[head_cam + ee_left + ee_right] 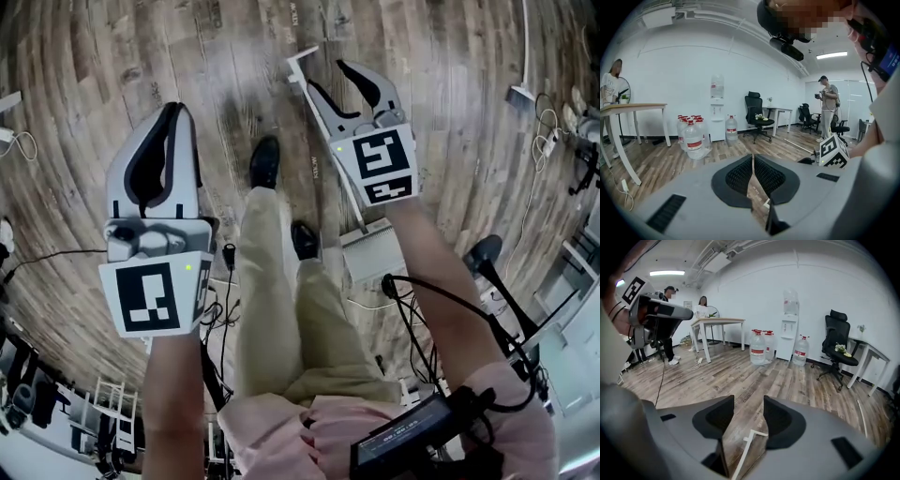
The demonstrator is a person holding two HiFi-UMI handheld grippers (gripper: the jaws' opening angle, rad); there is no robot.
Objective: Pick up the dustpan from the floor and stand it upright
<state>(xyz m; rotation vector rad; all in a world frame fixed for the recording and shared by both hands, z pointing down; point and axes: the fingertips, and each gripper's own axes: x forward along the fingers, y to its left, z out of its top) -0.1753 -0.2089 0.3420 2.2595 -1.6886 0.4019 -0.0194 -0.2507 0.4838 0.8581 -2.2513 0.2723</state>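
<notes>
Wood-plank floor (pixel 450 112) fills the head view; the gripper views show an open office with water bottles (pixel 758 348), a desk chair (pixel 838 345) and a table (pixel 717 322) along the far wall.

Task item: the dustpan (pixel 370 251) lies flat on the floor just to the right of the person's shoes (pixel 265 161). Its long white handle (pixel 743 453) runs away from the person and ends in a short crossbar.

Right gripper (pixel 326 75): jaws stand apart, with nothing clamped. It is held over the far end of the handle. In its own view the crossbar shows through the gap between the jaws, on the floor below them and apart from both pads.

Left gripper (pixel 173 108): jaws drawn together to a thin slit, with nothing between them. It is held well to the left of the dustpan.

Assessment: the task appears to be at the approach step. The dustpan is not yet gripped or lifted.

Next move, as judged: lower the right gripper until the handle sits between the pads, square to them, then close firmly. The handle is thin, so an off-centre grip could let it twist or slip as the pan swings up. Raising the handle end while the pan's edge pivots on the floor should bring it upright.
</notes>
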